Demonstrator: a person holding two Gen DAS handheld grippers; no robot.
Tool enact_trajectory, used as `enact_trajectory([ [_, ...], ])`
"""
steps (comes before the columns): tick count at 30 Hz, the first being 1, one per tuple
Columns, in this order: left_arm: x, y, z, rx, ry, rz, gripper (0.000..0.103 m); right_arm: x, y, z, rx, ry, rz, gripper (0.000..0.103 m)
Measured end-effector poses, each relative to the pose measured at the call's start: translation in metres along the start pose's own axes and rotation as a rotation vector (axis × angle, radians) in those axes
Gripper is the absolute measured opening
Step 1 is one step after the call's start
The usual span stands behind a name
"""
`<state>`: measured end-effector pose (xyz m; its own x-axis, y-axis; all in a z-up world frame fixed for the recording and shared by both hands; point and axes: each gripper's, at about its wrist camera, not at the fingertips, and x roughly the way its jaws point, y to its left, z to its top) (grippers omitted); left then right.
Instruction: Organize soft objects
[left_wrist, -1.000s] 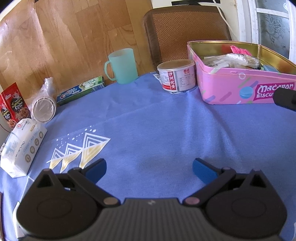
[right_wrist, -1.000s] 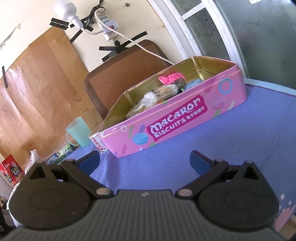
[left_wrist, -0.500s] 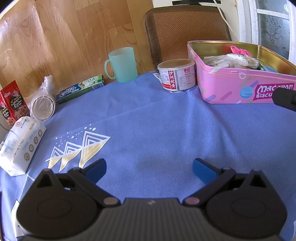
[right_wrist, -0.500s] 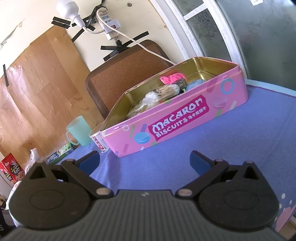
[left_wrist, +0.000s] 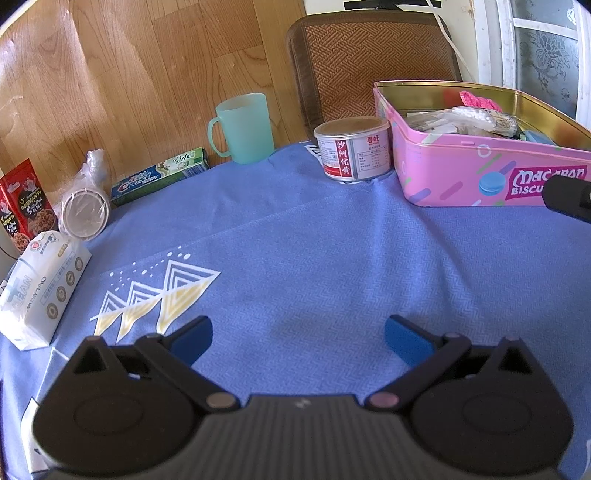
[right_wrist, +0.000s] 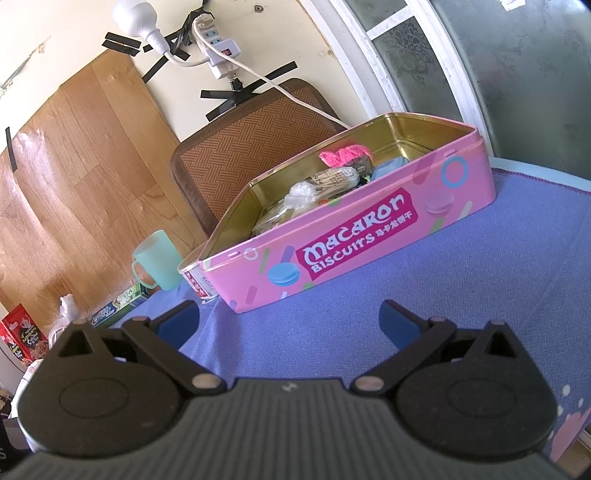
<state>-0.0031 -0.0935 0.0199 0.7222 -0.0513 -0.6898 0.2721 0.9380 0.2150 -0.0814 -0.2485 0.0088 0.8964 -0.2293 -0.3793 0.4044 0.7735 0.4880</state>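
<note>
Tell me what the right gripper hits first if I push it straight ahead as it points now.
Most likely the front wall of the pink biscuit tin, which stands right ahead of the open right gripper. Only bare blue tablecloth lies between, though depth is hard to judge.

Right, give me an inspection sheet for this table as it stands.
Surface: blue tablecloth with a triangle print, middle bare.
Job's things: pink biscuit tin, open, holding a pink knit piece and plastic-wrapped items; white tissue pack at the left edge.
Clutter: green mug, labelled can, toothpaste box, bagged cup stack, red snack box.
Grippers: left gripper open, empty; right gripper open, empty, facing the tin.
Cables: white power strip and cord taped to the wall.
Surroundings: woven chair, wood panel, frosted window.
</note>
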Motion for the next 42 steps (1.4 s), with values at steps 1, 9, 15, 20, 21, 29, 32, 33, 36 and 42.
enact_trajectory([
  [1,0.0000,-0.0001,0.0000,0.000,0.000,0.000,0.103,0.0001,0.0001,-0.0002,-0.001,0.000,0.000,0.103],
  [9,-0.0007,-0.0008,-0.0003,-0.002,-0.001,-0.002,0.103,0.0003,0.0005,-0.0003,-0.004,0.000,0.000,0.103],
  [15,-0.0008,-0.0004,-0.0005,-0.006,-0.002,-0.002,0.103,0.0003,0.0016,-0.0006,-0.006,0.000,-0.001,0.103],
  [20,-0.0008,0.0006,-0.0007,-0.006,-0.003,-0.003,0.103,-0.0003,0.0028,-0.0008,-0.009,0.001,0.000,0.103],
  [21,-0.0008,0.0004,-0.0006,-0.006,-0.003,-0.004,0.103,-0.0005,0.0034,-0.0009,-0.010,0.000,0.000,0.103],
  [29,-0.0007,0.0016,-0.0010,-0.007,-0.003,-0.004,0.103,0.0003,0.0048,-0.0006,-0.014,0.003,0.000,0.103],
  [32,-0.0007,0.0017,-0.0012,-0.007,-0.003,-0.004,0.103,0.0002,0.0050,-0.0008,-0.013,0.003,0.000,0.103],
  [33,-0.0007,0.0016,-0.0012,-0.007,-0.004,-0.004,0.103,0.0003,0.0050,-0.0008,-0.013,0.003,0.000,0.103],
  [36,-0.0006,0.0017,-0.0012,-0.007,-0.004,-0.005,0.103,0.0003,0.0052,-0.0009,-0.014,0.003,0.000,0.103],
  [42,-0.0006,0.0012,-0.0012,-0.010,-0.005,-0.003,0.103,0.0004,0.0054,-0.0009,-0.014,0.003,-0.001,0.103],
])
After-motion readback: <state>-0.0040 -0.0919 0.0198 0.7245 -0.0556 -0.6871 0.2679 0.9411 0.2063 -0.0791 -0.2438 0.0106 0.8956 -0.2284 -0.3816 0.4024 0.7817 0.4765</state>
